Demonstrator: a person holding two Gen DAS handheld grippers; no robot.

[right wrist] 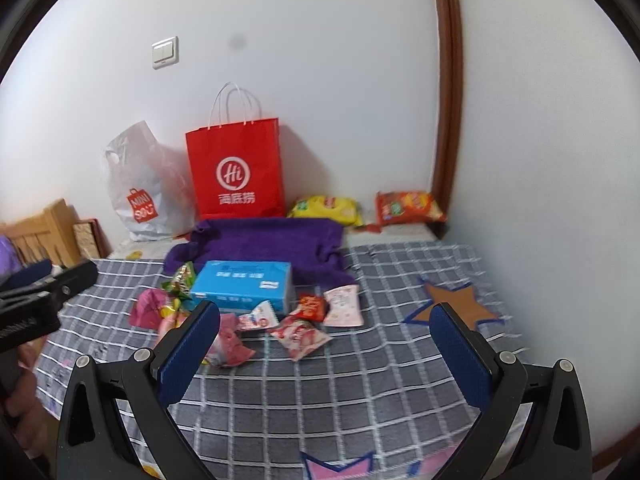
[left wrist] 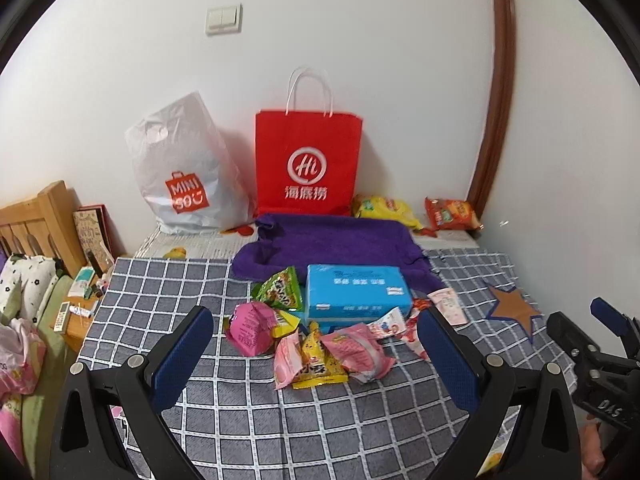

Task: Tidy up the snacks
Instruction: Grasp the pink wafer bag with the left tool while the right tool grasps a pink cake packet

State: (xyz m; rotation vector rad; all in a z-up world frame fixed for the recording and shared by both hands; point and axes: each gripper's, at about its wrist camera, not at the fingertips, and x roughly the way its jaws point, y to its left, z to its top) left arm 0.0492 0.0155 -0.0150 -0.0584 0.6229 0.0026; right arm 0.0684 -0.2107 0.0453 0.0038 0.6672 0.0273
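Note:
A heap of small snack packets lies on the grey checked bedspread (left wrist: 160, 292) around a blue tissue box (left wrist: 358, 291): a pink packet (left wrist: 251, 326), a green one (left wrist: 280, 289), a yellow one (left wrist: 320, 364) and a pink-white one (left wrist: 360, 352). In the right wrist view the box (right wrist: 244, 284) has a red packet (right wrist: 311, 307) and pink packets (right wrist: 343, 306) beside it. My left gripper (left wrist: 316, 352) is open just before the heap. My right gripper (right wrist: 326, 340) is open, right of the heap, empty.
A red paper bag (left wrist: 308, 164) and a white plastic bag (left wrist: 188, 172) lean on the wall behind a purple towel (left wrist: 336, 240). A yellow chip bag (left wrist: 384, 208) and an orange one (left wrist: 452, 214) lie at the back right. A wooden headboard (left wrist: 44, 216) stands at left.

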